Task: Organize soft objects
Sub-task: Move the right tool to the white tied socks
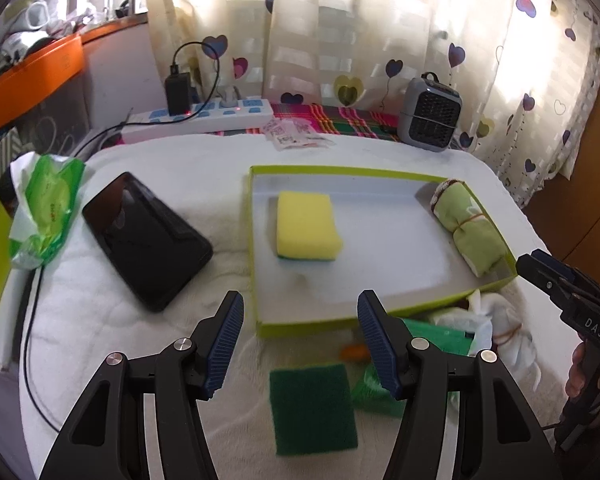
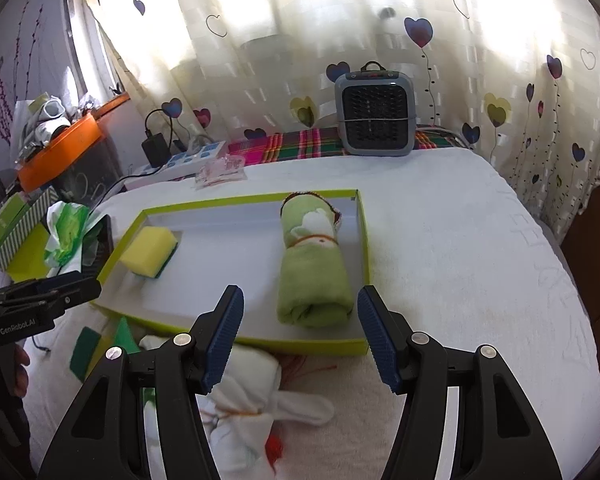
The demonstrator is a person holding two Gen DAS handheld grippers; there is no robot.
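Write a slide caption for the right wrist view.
Open right gripper above a green towel roll and yellow sponge in the tray.

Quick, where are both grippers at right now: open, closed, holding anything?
Left gripper: open, nothing between its fingers, above the dark green scouring pad.
Right gripper: open, empty, near the rolled green towel.

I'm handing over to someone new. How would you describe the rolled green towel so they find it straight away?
Find the shallow tray with the lime-green rim on the white bedspread. Two things lie inside: a yellow sponge at one end and the rolled green towel at the other, along the side wall. Only the towel is a soft cylinder tied round with a thin band.
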